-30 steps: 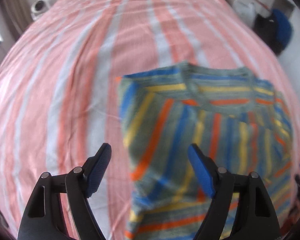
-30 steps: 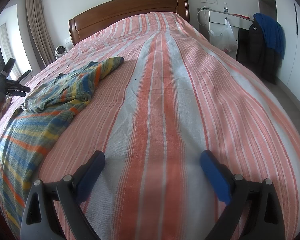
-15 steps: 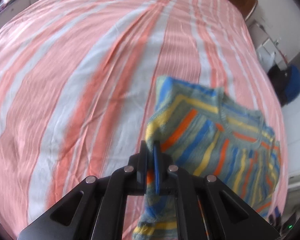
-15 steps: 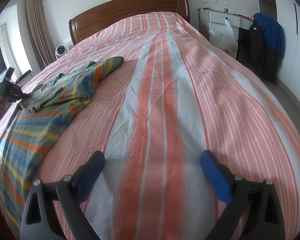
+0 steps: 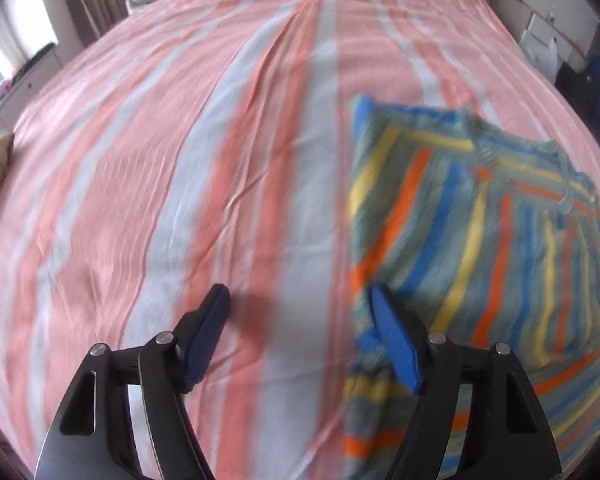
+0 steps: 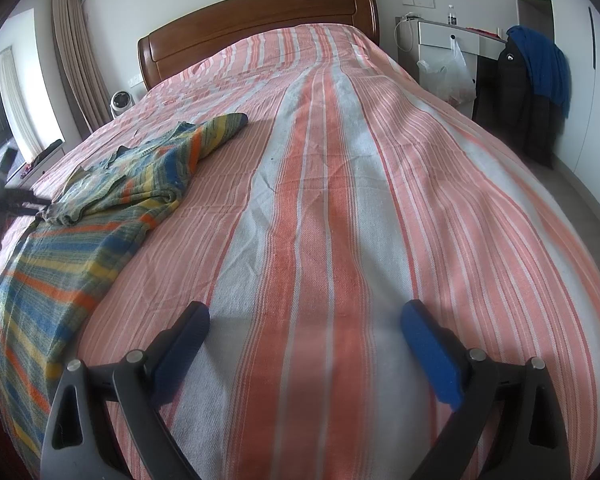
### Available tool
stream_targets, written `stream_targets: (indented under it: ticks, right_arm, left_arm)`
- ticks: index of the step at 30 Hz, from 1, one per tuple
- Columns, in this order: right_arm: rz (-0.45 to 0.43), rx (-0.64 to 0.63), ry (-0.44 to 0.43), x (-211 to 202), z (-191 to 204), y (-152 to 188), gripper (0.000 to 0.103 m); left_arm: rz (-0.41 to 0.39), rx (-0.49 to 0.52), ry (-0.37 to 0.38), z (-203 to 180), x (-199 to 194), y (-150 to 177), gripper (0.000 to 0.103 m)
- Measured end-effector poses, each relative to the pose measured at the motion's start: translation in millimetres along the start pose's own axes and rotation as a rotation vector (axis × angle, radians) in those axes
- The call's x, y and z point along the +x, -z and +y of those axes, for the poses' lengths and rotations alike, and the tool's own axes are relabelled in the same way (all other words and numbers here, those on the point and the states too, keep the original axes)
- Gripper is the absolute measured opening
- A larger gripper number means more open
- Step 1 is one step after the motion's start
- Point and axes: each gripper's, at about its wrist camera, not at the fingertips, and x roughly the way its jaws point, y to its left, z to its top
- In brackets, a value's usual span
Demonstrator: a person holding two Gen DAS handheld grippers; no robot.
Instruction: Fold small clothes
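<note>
A small knit top (image 5: 480,240) striped in blue, yellow, orange and grey-green lies partly folded on the bed, filling the right side of the left wrist view. My left gripper (image 5: 298,294) hovers close over the sheet at the top's left edge. Its jaws are opening, with only bedsheet between them, and its right finger (image 5: 392,340) overlaps the top's edge. In the right wrist view the top (image 6: 112,184) lies at the far left, with the left gripper (image 6: 16,200) beside its bunched end. My right gripper (image 6: 304,312) stands open over bare sheet.
The bed (image 6: 340,180) has a pink, orange and white striped cover and a wooden headboard (image 6: 260,24). A small white fan (image 6: 120,102) stands by the curtain. To the right are a white desk with a plastic bag (image 6: 448,76) and hung jackets (image 6: 536,80).
My left gripper stood open over the top, pinched its edge shut half a second ago, and now stands open again, shifted left off the top. The right gripper has not moved.
</note>
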Motion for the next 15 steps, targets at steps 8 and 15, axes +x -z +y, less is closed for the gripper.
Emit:
stream_targets:
  ticks: [8, 15]
  right_arm:
    - [0.014, -0.015, 0.021, 2, 3, -1, 0.096]
    - [0.075, -0.107, 0.030, -20, 40, -51, 0.095]
  left_arm:
    - [-0.055, -0.154, 0.051, 48, -31, 30, 0.073]
    - [-0.196, -0.181, -0.026, 95, -69, 90, 0.089]
